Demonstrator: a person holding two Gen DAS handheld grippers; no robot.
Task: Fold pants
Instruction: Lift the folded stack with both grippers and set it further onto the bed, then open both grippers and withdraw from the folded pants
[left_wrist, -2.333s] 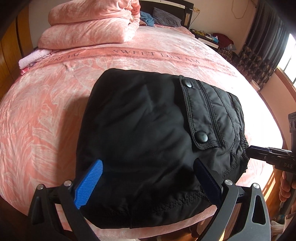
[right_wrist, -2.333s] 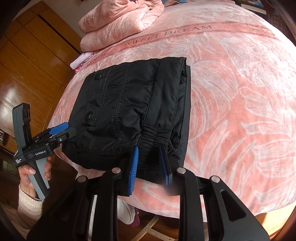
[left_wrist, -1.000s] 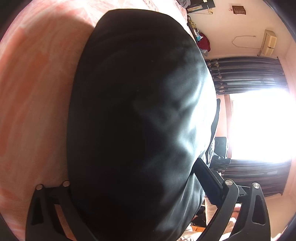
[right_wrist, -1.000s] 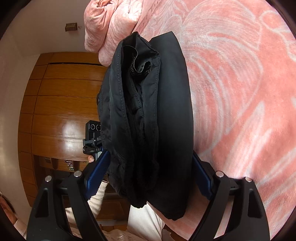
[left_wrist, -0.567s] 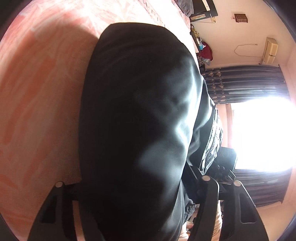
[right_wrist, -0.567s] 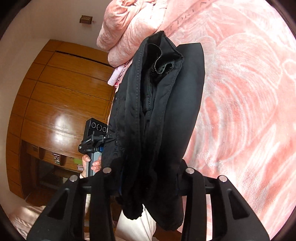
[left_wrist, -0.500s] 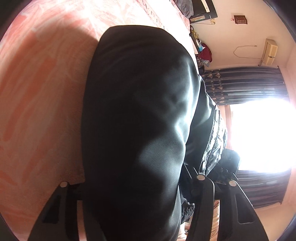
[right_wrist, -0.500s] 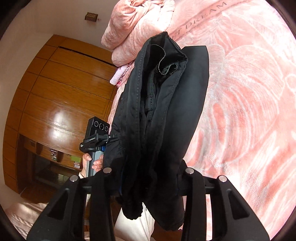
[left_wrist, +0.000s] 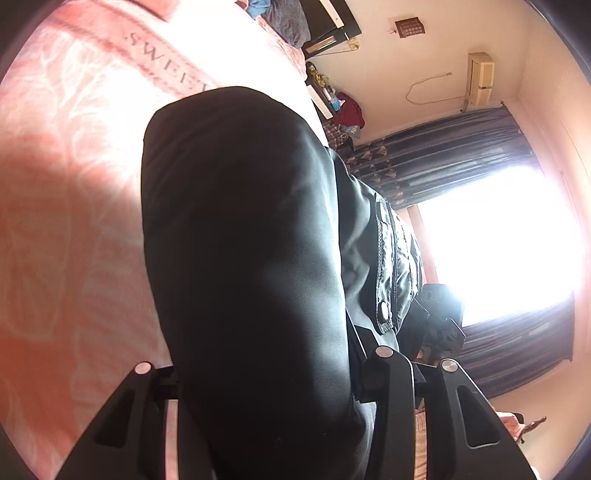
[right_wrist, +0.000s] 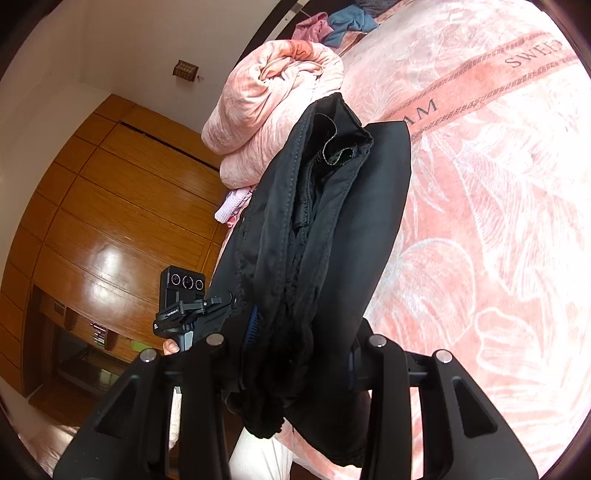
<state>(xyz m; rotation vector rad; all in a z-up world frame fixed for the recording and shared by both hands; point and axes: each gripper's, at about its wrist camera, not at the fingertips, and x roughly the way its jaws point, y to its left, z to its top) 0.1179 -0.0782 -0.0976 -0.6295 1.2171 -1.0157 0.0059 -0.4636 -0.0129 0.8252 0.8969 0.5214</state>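
Observation:
The folded black pants (left_wrist: 251, 258) are lifted off the pink bed (left_wrist: 66, 177) and stand on edge, filling the left wrist view. My left gripper (left_wrist: 262, 362) is shut on one end of the bundle; its fingertips are hidden in the cloth. In the right wrist view the pants (right_wrist: 332, 236) show their stacked folded layers. My right gripper (right_wrist: 299, 343) is shut on the other end, near the gathered waistband. The left gripper (right_wrist: 181, 314) also shows in the right wrist view at the bundle's far side.
A folded pink blanket (right_wrist: 273, 110) lies at the bed's head side beside the pants. A wooden wardrobe (right_wrist: 103, 221) stands left of the bed. Dark curtains (left_wrist: 436, 158) and a bright window (left_wrist: 498, 243) lie beyond the bed. Loose clothes (right_wrist: 343, 18) lie near the headboard.
Both grippers have closed on the bundle's ends and lifted it off the bed, turning it on edge. In the last half second it has risen and tilted a little more.

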